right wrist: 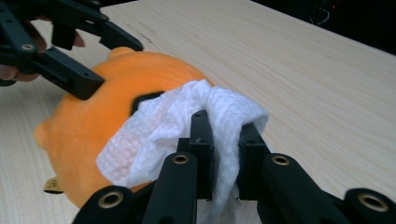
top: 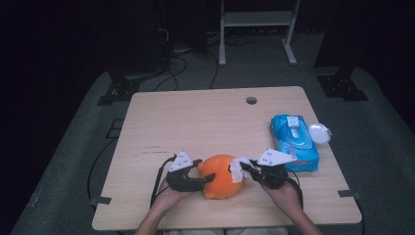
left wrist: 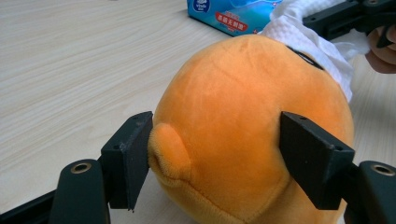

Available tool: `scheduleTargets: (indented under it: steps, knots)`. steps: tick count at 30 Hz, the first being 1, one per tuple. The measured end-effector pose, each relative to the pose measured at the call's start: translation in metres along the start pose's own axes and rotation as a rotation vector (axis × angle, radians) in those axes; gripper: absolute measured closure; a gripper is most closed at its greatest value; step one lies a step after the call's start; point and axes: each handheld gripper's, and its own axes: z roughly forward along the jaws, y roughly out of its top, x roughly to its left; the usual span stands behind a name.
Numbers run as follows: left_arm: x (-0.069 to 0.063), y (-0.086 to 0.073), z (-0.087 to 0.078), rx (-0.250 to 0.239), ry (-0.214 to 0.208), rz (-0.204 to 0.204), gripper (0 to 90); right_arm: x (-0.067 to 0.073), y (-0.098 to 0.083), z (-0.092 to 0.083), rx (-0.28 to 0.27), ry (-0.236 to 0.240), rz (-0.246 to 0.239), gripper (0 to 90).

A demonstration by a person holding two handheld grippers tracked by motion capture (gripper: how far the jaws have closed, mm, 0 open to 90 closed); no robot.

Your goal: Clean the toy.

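Between left gripper (left wrist: 215,158) pads: orange plush toy (left wrist: 243,126)

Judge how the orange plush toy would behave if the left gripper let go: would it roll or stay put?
The orange plush toy looks soft and light: its fuzzy fabric dents where the left gripper presses its sides. Being nearly round, it could rock or roll a little on the smooth table. The white wipe pressed against it by the right gripper would probably nudge it easily.
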Motion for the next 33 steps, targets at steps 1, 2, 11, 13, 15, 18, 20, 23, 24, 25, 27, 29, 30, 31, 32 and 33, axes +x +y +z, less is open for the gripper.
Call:
scheduleTargets:
  steps: [1, 2, 11, 13, 15, 18, 20, 23, 24, 25, 27, 29, 30, 31, 32, 33]
  knots:
    - [0.0, 0.0, 0.0, 0.007, 0.005, 0.012, 28.3, 0.0, 0.0, 0.0, -0.006, 0.003, 0.003, 79.8]
    - [0.0, 0.0, 0.0, 0.007, 0.005, 0.012, 28.3, 0.0, 0.0, 0.0, -0.006, 0.003, 0.003, 79.8]
    - [-0.003, 0.002, -0.002, 0.007, 0.021, 0.075, 26.3, 0.015, 0.005, 0.001, -0.028, 0.069, -0.022, 79.8]
    - [-0.007, 0.006, -0.004, -0.008, 0.031, 0.11, 23.5, 0.018, 0.005, 0.001, -0.024, 0.062, -0.034, 79.7]
    - [-0.011, 0.007, -0.004, -0.007, 0.054, 0.163, 23.9, 0.022, 0.006, 0.001, -0.029, 0.065, -0.039, 79.7]
    - [-0.011, 0.006, -0.003, -0.001, 0.05, 0.167, 26.3, 0.021, 0.006, 0.001, -0.03, 0.068, -0.041, 79.7]
    - [-0.012, 0.004, -0.002, 0.005, 0.052, 0.187, 30.6, 0.014, 0.005, 0.001, -0.019, 0.071, -0.025, 79.8]
    - [-0.012, 0.004, -0.002, 0.017, 0.054, 0.193, 31.9, 0.004, 0.003, 0.0, 0.001, 0.026, -0.017, 79.8]
    - [-0.011, 0.003, -0.003, 0.019, 0.05, 0.188, 31.9, 0.004, 0.003, 0.0, 0.001, 0.026, -0.017, 79.8]
    - [-0.009, 0.002, -0.003, 0.022, 0.042, 0.176, 31.8, -0.004, -0.002, -0.001, 0.018, 0.006, 0.006, 79.8]
    - [-0.007, 0.0, -0.004, 0.024, 0.032, 0.165, 31.8, -0.005, -0.003, -0.002, 0.015, 0.02, 0.031, 79.8]
    - [-0.006, -0.001, -0.004, 0.029, 0.033, 0.163, 31.8, 0.002, 0.001, -0.003, -0.006, 0.039, 0.015, 79.7]
    - [-0.005, -0.001, -0.004, 0.029, 0.03, 0.161, 31.8, 0.002, 0.001, -0.003, -0.006, 0.039, 0.015, 79.7]
    - [-0.004, -0.002, -0.004, 0.028, 0.025, 0.152, 31.8, 0.01, 0.007, -0.005, -0.028, 0.074, -0.007, 79.7]
    - [-0.004, -0.002, -0.004, 0.028, 0.024, 0.152, 31.8, 0.013, 0.008, -0.005, -0.031, 0.08, -0.023, 79.7]
    - [-0.004, -0.002, -0.004, 0.028, 0.022, 0.151, 31.8, 0.015, 0.008, -0.004, -0.028, 0.076, -0.031, 79.7]
